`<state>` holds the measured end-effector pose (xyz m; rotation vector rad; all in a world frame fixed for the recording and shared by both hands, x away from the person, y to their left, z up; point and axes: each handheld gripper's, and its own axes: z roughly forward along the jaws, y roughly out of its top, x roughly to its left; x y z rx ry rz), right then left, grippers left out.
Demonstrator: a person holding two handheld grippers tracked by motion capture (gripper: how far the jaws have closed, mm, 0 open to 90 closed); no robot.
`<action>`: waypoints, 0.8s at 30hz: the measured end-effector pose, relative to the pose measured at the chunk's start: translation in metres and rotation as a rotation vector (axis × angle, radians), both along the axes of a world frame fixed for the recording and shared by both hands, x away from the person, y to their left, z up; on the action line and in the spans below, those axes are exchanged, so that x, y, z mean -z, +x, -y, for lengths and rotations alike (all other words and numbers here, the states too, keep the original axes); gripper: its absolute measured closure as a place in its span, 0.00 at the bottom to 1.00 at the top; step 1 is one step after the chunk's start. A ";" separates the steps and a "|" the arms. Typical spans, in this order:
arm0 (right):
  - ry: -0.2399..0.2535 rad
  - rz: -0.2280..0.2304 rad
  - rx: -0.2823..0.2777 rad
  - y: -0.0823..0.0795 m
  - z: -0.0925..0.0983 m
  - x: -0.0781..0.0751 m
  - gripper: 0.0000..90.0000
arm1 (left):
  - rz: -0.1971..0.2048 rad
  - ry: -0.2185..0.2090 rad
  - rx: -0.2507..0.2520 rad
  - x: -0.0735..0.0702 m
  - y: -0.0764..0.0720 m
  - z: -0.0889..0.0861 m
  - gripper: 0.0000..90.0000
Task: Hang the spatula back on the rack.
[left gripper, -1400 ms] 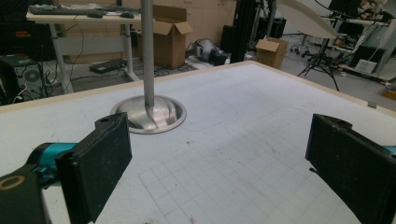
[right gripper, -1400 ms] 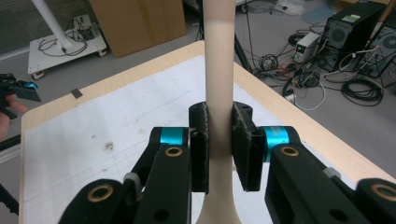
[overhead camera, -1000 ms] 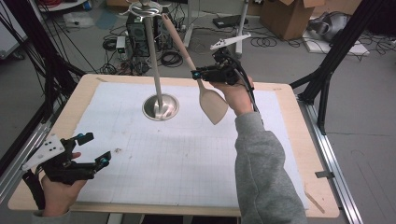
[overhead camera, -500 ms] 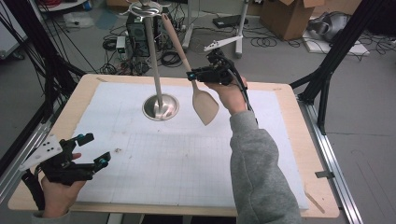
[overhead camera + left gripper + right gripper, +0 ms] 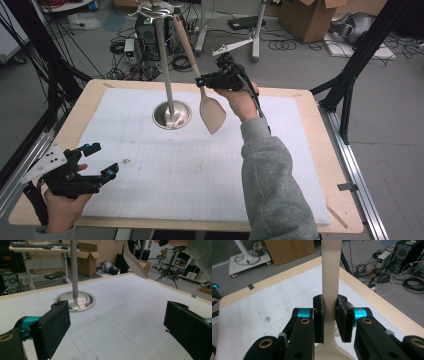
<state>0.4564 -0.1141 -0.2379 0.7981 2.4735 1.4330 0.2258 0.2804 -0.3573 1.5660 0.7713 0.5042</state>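
Your right tongs are clamped on the neck of the spatula, just above its blade, and you hold it in the air beside the stand. The handle rises toward the hook ring at the top of the stand; I cannot tell if its end already sits on a hook or only leans close to it. I judge that the lift is done, and the hanging and the release are left.

Your left tongs are apart and hold nothing; they rest low at the near left corner of the bench.

The spatula is pale beige, with a smooth matt surface, a flat round-edged handle and a wide blade with a slanted end. The pads that press on it are black and look rough. The stand is polished metal: a thin straight pole on a round, shiny base. The bench has a light wooden edge, and a white mat with a fine printed grid covers it, with some small dark marks.
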 end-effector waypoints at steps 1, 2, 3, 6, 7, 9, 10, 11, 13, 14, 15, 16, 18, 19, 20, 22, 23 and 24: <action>-0.002 0.000 -0.003 0.000 -0.001 0.000 0.87 | 0.006 0.001 0.000 -0.001 -0.001 0.001 0.08; -0.001 -0.004 -0.001 0.001 -0.002 0.001 0.87 | 0.013 0.005 -0.003 -0.003 -0.002 0.002 0.08; -0.002 -0.009 -0.004 0.001 -0.002 0.002 0.87 | 0.013 0.004 0.000 -0.004 -0.003 0.002 0.08; -0.010 -0.004 -0.007 0.004 -0.004 0.004 0.87 | 0.018 0.003 0.004 -0.007 -0.005 0.003 0.08; -0.010 -0.008 -0.005 0.004 -0.005 0.004 0.87 | 0.020 0.003 0.005 -0.007 -0.005 0.003 0.08; -0.014 -0.007 -0.009 0.005 -0.007 0.005 0.87 | 0.021 0.006 0.003 -0.008 -0.006 0.003 0.08; -0.014 -0.008 -0.007 0.005 -0.007 0.006 0.87 | 0.024 0.007 0.005 -0.008 -0.006 0.003 0.08; -0.013 -0.010 -0.006 0.005 -0.008 0.006 0.87 | 0.028 0.009 0.005 -0.009 -0.007 0.004 0.08; -0.013 -0.006 -0.010 0.006 -0.009 0.007 0.87 | 0.031 0.007 0.005 -0.009 -0.007 0.004 0.08; -0.014 -0.006 -0.009 0.007 -0.009 0.007 0.87 | 0.031 0.010 0.005 -0.009 -0.007 0.004 0.08; -0.016 -0.010 -0.007 0.007 -0.010 0.007 0.87 | 0.029 0.010 0.003 -0.009 -0.007 0.004 0.08; -0.013 -0.011 -0.004 0.007 -0.011 0.007 0.87 | 0.029 0.009 0.003 -0.009 -0.007 0.003 0.08; -0.015 -0.009 -0.008 0.008 -0.012 0.008 0.87 | 0.027 0.010 0.003 -0.009 -0.007 0.003 0.08; -0.017 -0.010 -0.008 0.008 -0.013 0.008 0.87 | 0.029 0.010 0.004 -0.009 -0.007 0.003 0.08; -0.015 -0.008 -0.007 0.009 -0.014 0.009 0.87 | 0.029 0.010 0.003 -0.009 -0.007 0.003 0.08; -0.014 -0.012 -0.006 0.010 -0.017 0.010 0.87 | 0.028 0.010 0.003 -0.009 -0.007 0.003 0.08; -0.015 -0.008 -0.006 0.010 -0.018 0.010 0.87 | 0.028 0.010 0.002 -0.009 -0.007 0.003 0.08; -0.013 -0.012 -0.006 0.011 -0.020 0.011 0.87 | 0.028 0.007 0.001 -0.009 -0.007 0.003 0.08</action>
